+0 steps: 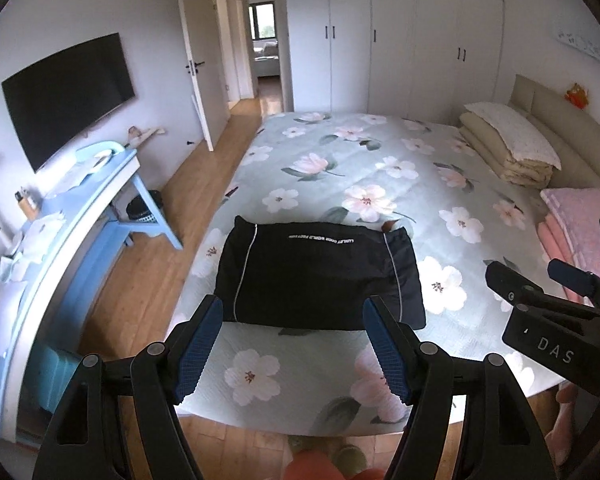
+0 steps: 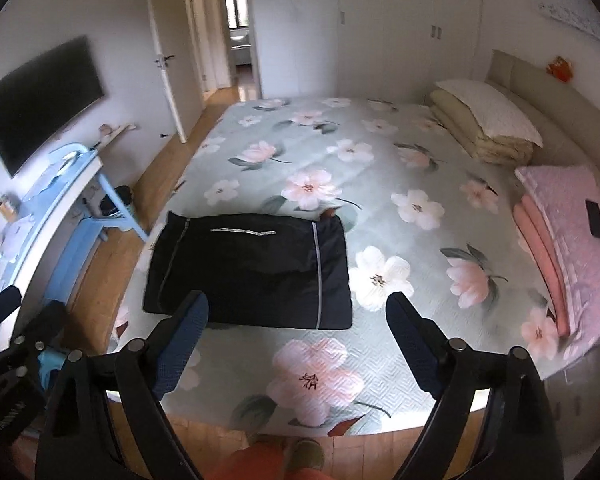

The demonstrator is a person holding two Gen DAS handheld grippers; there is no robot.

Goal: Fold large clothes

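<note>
Left wrist view first: we see our left hand-held gripper (image 1: 292,344) with its two blue-padded fingers spread wide apart and nothing between them, held above the near edge of the bed with the pale green quilted cover printed with pink and white flowers (image 1: 380,168). The black garment with thin white piping and a line of small white lettering (image 1: 320,276) lies folded into a flat rectangle on that cover, just beyond our fingertips and framed between them; the fingers do not touch it. At the right edge of this view we catch our right hand-held gripper (image 1: 540,284) from the side, over the cover and to the right of the garment. From the right wrist view, the right hand-held gripper's fingers are likewise well apart and empty, and the garment sits ahead and to the left, its near edge passing behind the left finger (image 2: 188,344) while the right finger stands over bare flowered cover. The garment lies near the foot-side corner of the bed, close to the edge that faces the light blue counter (image 1: 100,200) along the wall. Well apart from it, at the head of the bed, we see a stack of beige folded bedding with a white pillow on top (image 2: 488,128) and a pink folded blanket (image 2: 572,232) carrying a small dark phone (image 2: 595,219).
</note>
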